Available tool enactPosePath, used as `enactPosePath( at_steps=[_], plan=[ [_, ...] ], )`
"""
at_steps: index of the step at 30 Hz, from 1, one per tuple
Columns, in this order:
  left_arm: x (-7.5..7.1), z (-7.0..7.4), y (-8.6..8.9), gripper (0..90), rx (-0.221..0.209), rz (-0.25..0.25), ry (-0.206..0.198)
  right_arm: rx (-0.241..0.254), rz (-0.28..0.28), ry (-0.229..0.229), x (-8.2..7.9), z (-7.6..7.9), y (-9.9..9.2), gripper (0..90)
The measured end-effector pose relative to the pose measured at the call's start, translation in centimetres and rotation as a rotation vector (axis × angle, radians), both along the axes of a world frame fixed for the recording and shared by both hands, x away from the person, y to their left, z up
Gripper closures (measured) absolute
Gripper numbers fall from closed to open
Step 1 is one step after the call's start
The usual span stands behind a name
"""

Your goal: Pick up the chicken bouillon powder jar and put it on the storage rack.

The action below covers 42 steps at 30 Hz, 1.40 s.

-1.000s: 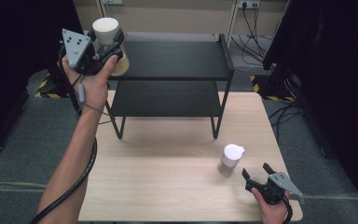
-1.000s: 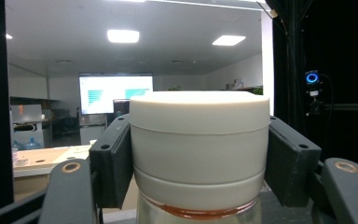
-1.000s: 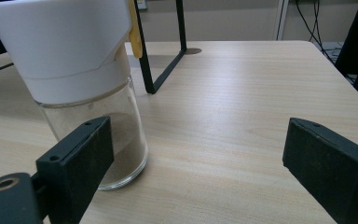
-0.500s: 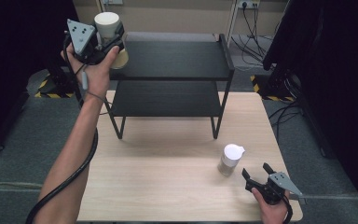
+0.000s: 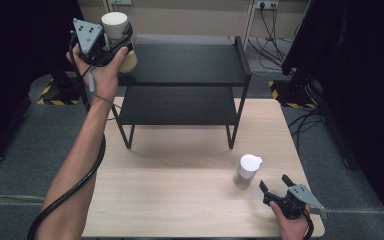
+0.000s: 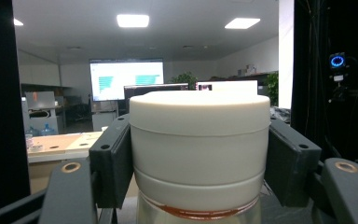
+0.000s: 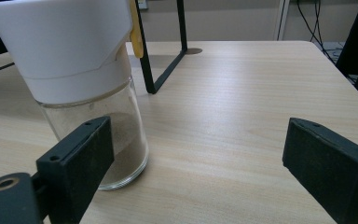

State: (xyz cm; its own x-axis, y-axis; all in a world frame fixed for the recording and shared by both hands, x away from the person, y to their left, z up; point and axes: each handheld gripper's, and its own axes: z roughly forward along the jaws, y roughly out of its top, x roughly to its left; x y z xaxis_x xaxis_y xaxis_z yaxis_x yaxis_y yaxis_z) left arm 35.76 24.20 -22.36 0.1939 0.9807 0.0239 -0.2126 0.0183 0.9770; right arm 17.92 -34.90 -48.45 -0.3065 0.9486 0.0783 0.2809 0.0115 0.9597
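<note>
Left gripper (image 5: 114,37) clamped on a white-lidded jar (image 5: 116,26), jaws pressed flat on both sides of the lid; in the left gripper view the pads hug the lid (image 6: 199,122) with glass and a reddish band showing just below it. Jar is held in the air at the left end of the black shelf rack (image 5: 185,65), just above its top shelf level. Right gripper (image 5: 276,184) sits low on the wooden table (image 5: 180,200), in front of the rack, jaws wide apart, holding nothing. A white-capped shaker (image 5: 247,171) stands just beside its left jaw, not touching as far as visible; powder sits in its bottom (image 7: 121,154).
</note>
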Motion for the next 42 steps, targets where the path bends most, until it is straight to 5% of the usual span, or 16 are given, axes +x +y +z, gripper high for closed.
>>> enactPosePath(
  at_steps=[21, 24, 29, 42],
  plan=[
    [1.1, -0.1, 0.4, 33.0, -0.013, 0.001, 0.057, -0.004, 0.004, -0.003, 0.0, 0.0, 0.1, 9.3],
    [1.0, 0.0, 0.6, 21.7, -0.018, -0.007, 0.054, -0.004, 0.003, -0.006, 0.0, -0.1, 0.0, 9.3],
    [0.2, 0.3, 0.6, 13.7, 0.014, 0.003, 0.035, -0.011, 0.005, -0.004, 0.0, 0.0, 0.1, 9.3],
    [-2.9, -0.3, 1.6, 13.1, 0.018, -0.015, 0.020, -0.012, 0.009, -0.003, 0.0, 0.0, 0.1, 9.1]
  ],
)
